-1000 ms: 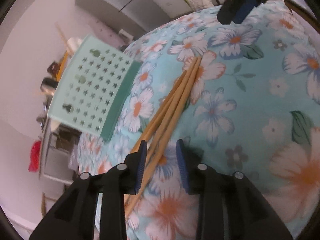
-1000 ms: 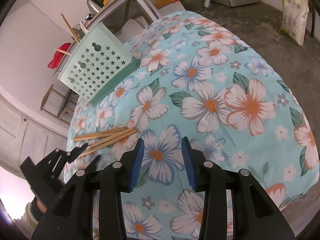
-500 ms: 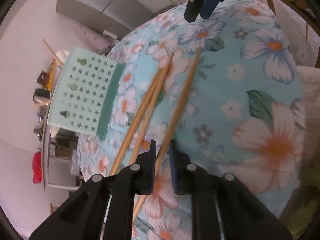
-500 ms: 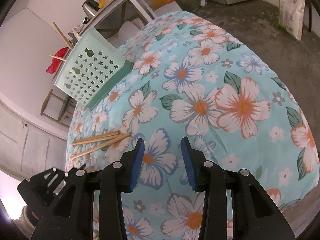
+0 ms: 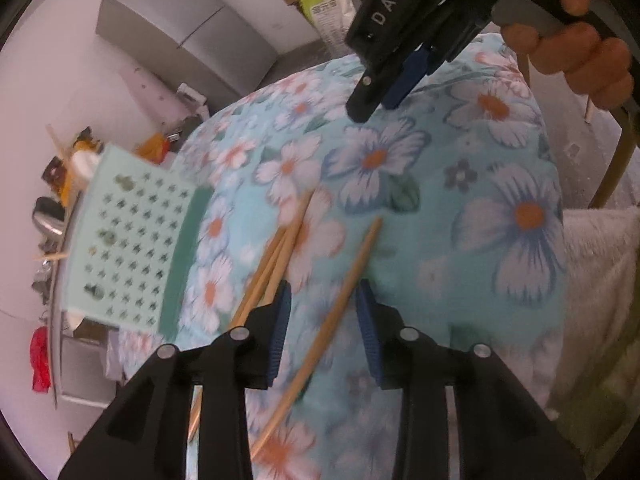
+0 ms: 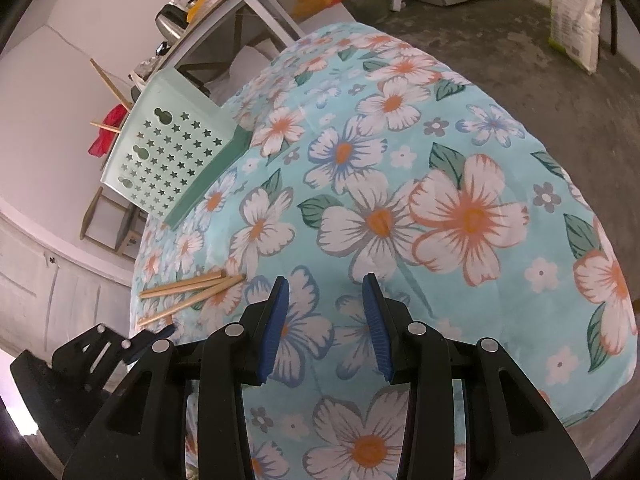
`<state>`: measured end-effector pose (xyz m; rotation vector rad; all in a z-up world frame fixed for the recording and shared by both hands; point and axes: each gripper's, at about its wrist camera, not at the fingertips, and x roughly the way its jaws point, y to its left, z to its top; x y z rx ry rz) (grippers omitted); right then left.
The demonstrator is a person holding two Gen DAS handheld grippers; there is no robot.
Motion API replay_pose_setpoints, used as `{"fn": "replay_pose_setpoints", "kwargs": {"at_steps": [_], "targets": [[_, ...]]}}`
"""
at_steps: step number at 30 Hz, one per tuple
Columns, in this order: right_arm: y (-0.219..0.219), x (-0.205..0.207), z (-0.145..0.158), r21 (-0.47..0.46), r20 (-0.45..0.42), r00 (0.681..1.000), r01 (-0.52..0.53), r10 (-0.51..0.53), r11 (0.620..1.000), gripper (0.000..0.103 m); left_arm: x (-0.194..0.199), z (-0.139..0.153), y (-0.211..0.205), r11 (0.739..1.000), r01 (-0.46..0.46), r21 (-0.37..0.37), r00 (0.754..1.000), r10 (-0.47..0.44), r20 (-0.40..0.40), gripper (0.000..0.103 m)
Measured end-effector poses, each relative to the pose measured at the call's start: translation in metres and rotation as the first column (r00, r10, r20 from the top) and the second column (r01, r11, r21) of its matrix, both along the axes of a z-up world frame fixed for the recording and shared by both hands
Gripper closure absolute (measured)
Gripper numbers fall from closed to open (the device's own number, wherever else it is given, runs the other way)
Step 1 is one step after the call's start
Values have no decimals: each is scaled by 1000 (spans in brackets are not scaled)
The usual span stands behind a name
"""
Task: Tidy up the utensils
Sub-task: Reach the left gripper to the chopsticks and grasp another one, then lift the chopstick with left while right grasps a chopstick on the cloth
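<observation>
My left gripper (image 5: 323, 320) hovers over the flowered tablecloth (image 5: 460, 240) with its jaws opening. One wooden chopstick (image 5: 344, 296) runs between them, and neither pad presses on it. Two more chopsticks (image 5: 284, 248) lie just to its left, passing behind the left finger. A mint green perforated utensil holder (image 5: 132, 240) stands at the table's far left edge. In the right wrist view my right gripper (image 6: 324, 320) is open over the cloth with nothing between its pads. There the chopsticks (image 6: 192, 292) lie to its left, and the holder (image 6: 168, 160) is beyond them.
A person's hand (image 5: 580, 52) holds the right gripper (image 5: 384, 92) at the top of the left wrist view. A grey cabinet (image 5: 188, 32) and a cluttered side table (image 6: 224, 12) stand beyond the table. A fluffy white cloth (image 5: 592, 280) lies at the right edge.
The left gripper closed on one chopstick and drew it to the right, away from the other two. Its jaws now stand apart again. The right gripper has stayed in place.
</observation>
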<state>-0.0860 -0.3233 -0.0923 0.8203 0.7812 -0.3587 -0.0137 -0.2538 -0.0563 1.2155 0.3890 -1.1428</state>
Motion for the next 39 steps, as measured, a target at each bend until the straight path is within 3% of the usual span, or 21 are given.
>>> {"fn": "replay_pose_setpoints", "kwargs": {"at_steps": [3,7,12,17,21,27,33,39], "targets": [[-1,0,-2,3,-4,1000,1,-1,1000,65,-1,-7,-11,1000,19,16,1000,-19,-13,75],[-1,-1,-1,-1,-4,1000,6,-6,1000,65,-4,-10,-16,999,41,23,999,-40,-30,90],[-2,-2,0,7,4,1000,14,-14,1000,65,-9,-5,-13,999,43,7,999,-43,-1,92],[-3,-3,6,21,26,1000,16,-17,1000,64,1,20,-5,998,-19,-67,1000,21,19,95],[1,1,12,47,59,998,3,-5,999,64,26,57,8,974,-129,-186,991,130,-4,96],[17,18,20,120,120,992,-64,50,991,64,62,101,34,898,-279,-339,959,280,-47,98],[45,41,8,229,145,981,-162,131,960,64,94,127,70,785,-442,-434,894,423,-146,98],[58,63,-12,288,97,986,-155,132,945,65,114,137,107,676,-564,-474,823,506,-257,98]]}}
